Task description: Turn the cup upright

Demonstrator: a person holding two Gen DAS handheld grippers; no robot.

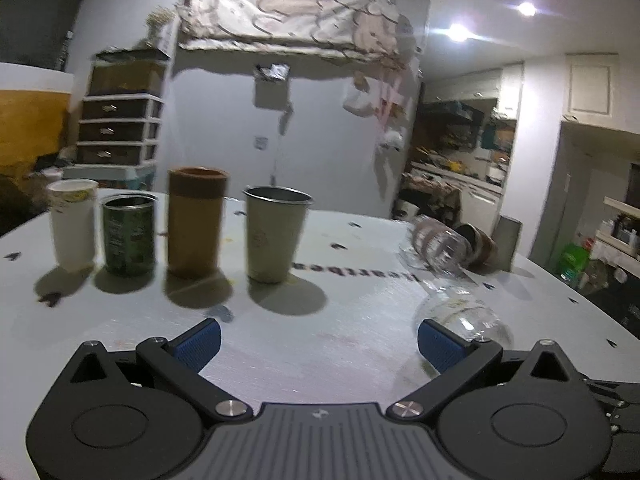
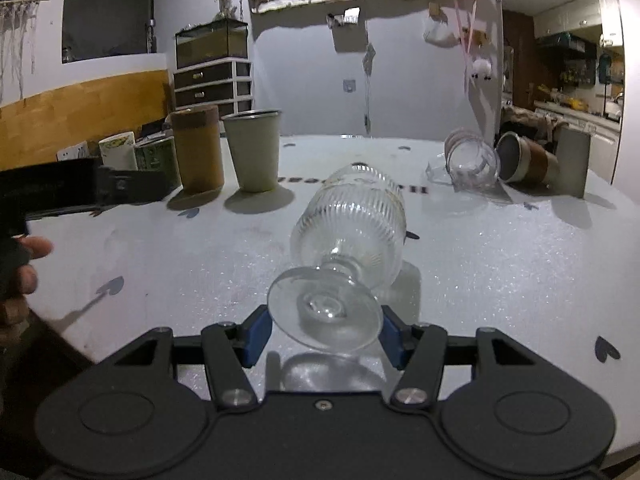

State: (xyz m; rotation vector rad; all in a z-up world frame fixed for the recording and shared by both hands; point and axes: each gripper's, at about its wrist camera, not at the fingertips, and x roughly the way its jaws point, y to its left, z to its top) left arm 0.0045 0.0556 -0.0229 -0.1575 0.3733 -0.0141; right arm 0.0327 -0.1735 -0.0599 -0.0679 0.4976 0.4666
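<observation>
Right wrist view: the glass goblet [image 2: 352, 216] lies sideways on the tabletop [image 2: 520, 248], foot toward me, mouth pointing away; my right fingers [image 2: 256, 334] spread wide beside its foot, holding nothing. My left fingers [image 1: 200, 342] gape empty.

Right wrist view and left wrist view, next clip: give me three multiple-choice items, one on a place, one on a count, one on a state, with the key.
1. Where does the foot of the ribbed glass goblet lie?
A. between the right hand-held gripper's blue fingers
B. beside the drawers
C. inside the metal cup

2. How many cups stand upright in the row at the left?
A. two
B. four
C. six

3. How is the goblet posed?
A. upright
B. upside down
C. on its side

Key: 1 A, the foot sits between the right hand-held gripper fingers. 2 B, white cup, green can, brown tumbler, metal cup. 3 C, its bowl rests on the table.
</observation>
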